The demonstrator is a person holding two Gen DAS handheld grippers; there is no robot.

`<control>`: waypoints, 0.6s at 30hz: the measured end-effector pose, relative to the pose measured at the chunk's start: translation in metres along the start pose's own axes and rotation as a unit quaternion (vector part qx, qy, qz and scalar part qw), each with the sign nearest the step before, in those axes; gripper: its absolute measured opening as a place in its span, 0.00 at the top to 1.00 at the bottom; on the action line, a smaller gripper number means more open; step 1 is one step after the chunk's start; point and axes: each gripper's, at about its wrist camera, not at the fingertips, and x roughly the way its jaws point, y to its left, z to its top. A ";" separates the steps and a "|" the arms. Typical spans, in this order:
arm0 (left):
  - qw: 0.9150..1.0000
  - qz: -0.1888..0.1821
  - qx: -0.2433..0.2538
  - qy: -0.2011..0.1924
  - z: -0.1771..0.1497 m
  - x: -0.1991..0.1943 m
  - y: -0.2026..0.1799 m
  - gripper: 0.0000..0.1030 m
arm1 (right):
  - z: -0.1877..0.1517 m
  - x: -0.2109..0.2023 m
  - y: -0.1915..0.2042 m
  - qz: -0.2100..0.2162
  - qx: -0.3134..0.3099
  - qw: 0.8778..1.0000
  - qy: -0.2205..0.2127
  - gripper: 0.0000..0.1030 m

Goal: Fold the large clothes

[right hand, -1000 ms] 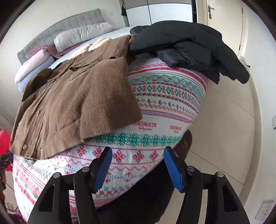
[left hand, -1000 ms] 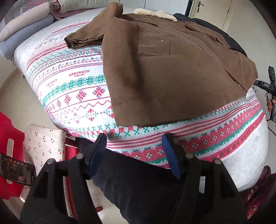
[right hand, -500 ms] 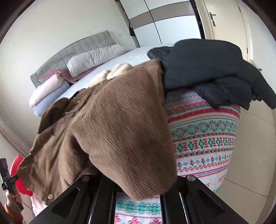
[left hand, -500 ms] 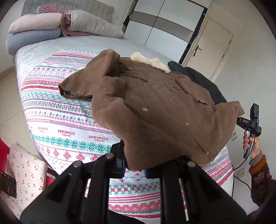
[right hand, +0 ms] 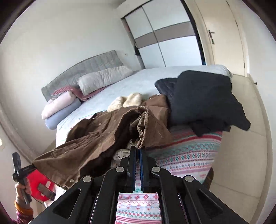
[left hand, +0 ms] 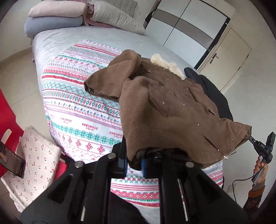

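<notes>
While serving as the folding surface, bed (left hand: pixel 57 41) carrying a patterned blanket (left hand: pixel 77 110) across its foot, pillows (left hand: pixel 110 15) stacked at the head, out of the way. Lying across that blanket, collar end toward the headboard: brown corduroy coat (left hand: pixel 165 110), its near hem raised off the bed at both corners, likely so the lower half can be carried over onto the upper half. Sitting beside it at the bed's edge, touching its far sleeve: dark jacket (right hand: pixel 203 101), probably waiting its turn. Pinching one hem corner, blue pads having just closed in with cloth bunched between them: left hand-held gripper (left hand: pixel 133 162). Clamping the other hem corner, jaws having just come fully together on a thin fold of cuff and lining: right hand-held gripper (right hand: pixel 137 151). Gripping two corners at once presumably keeping the hem taut and level.
</notes>
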 end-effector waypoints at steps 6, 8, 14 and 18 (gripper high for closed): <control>0.985 0.097 0.004 0.143 -0.082 0.054 0.052 0.98 | -0.081 0.025 -0.121 -0.138 0.105 0.981 0.087 0.97; 0.987 0.095 0.002 0.130 -0.089 0.041 0.062 0.97 | -0.099 0.024 -0.135 -0.149 0.122 0.975 0.115 0.94; 0.999 0.016 -0.009 0.032 -0.055 0.000 0.056 0.33 | -0.086 0.029 -0.107 -0.044 0.110 0.989 0.085 0.45; 0.999 -0.030 -0.015 0.022 -0.032 0.019 0.044 0.28 | -0.069 0.058 -0.073 0.019 0.089 0.992 0.085 0.36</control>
